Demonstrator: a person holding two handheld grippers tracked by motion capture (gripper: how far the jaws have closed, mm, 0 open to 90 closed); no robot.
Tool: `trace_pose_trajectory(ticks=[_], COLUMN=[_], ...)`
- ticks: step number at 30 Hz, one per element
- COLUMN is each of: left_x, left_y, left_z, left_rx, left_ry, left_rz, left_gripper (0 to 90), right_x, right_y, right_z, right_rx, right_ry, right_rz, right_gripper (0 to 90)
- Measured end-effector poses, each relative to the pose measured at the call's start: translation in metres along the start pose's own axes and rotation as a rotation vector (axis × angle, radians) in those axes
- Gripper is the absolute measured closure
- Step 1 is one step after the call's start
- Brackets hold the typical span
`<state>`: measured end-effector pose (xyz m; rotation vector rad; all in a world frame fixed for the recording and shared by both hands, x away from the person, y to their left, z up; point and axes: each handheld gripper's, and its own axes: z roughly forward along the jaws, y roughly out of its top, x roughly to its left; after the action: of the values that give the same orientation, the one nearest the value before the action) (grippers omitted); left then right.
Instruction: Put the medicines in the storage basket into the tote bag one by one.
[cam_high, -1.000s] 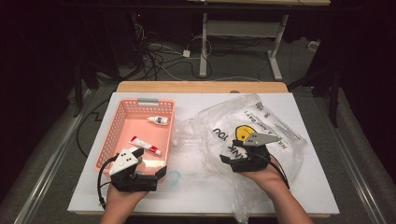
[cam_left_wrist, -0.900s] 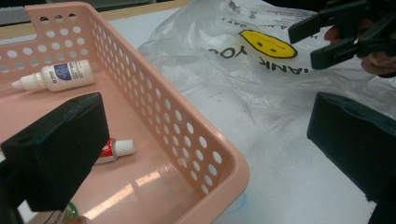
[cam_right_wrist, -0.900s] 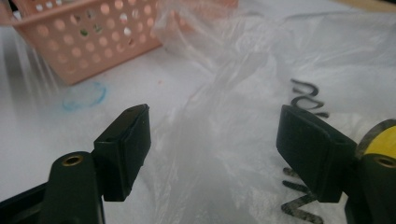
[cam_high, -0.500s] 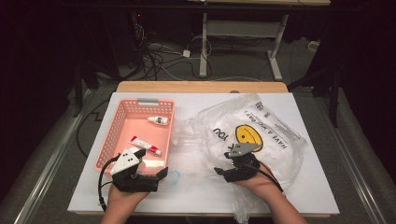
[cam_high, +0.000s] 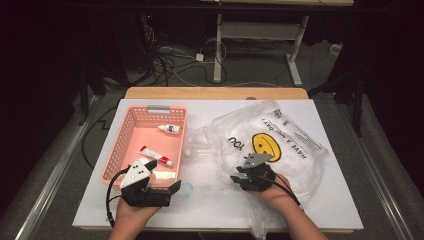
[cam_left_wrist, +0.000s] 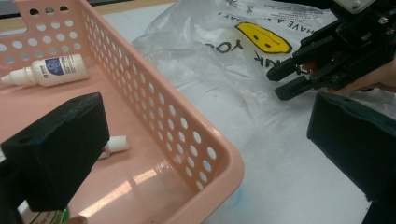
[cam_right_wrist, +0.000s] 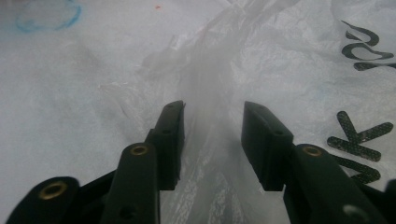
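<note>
since the earlier frame, right gripper (cam_high: 239, 178) lowered and drawn nearer the person, off the yellow smiley print toward the near-left part of the crumpled clear plastic bag with black lettering (cam_high: 280, 145); left gripper (cam_high: 171, 192) hardly shifted.
right gripper: jaws partly open, astride a raised fold of bag film (cam_right_wrist: 210, 116), nothing clamped.
left gripper: jaws wide, empty, at the near corner of the perforated pink plastic basket (cam_high: 125, 137).
bag: flat on white tabletop (cam_high: 330, 200), right of basket.
handling, as judged: close squarely on the ridge, low enough to catch film, not tabletop.
left gripper view adds small white dropper bottle with blue label (cam_left_wrist: 46, 71) in the basket; right gripper view adds blue scribbled ring on tabletop (cam_right_wrist: 46, 16).
</note>
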<state>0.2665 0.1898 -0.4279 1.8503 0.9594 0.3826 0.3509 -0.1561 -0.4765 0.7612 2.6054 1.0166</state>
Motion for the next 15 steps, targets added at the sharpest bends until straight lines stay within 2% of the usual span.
trace_pose_trajectory(ticks=[3, 8, 11, 15], left_x=[0.0, 0.0, 0.001, 0.002], left_y=[0.0, 0.0, 0.0, 0.0], left_z=[0.0, 0.0, -0.001, 0.0], left_rx=[-0.002, -0.001, -0.003, -0.001], left_ry=[-0.001, -0.004, -0.005, -0.005], left_rz=[0.002, 0.003, 0.004, 0.001], left_gripper=[0.0, 0.0, 0.0, 0.0], right_x=[0.0, -0.004, -0.007, -0.011], right_y=[0.0, -0.002, -0.004, -0.005], right_z=[0.004, 0.001, -0.002, -0.005], right_rx=[0.008, -0.016, -0.037, -0.067], right_ry=[-0.007, -0.029, -0.05, -0.078], right_rz=[-0.012, 0.02, 0.054, 0.074], right_gripper=[71.4, 89.6, 90.0, 90.0])
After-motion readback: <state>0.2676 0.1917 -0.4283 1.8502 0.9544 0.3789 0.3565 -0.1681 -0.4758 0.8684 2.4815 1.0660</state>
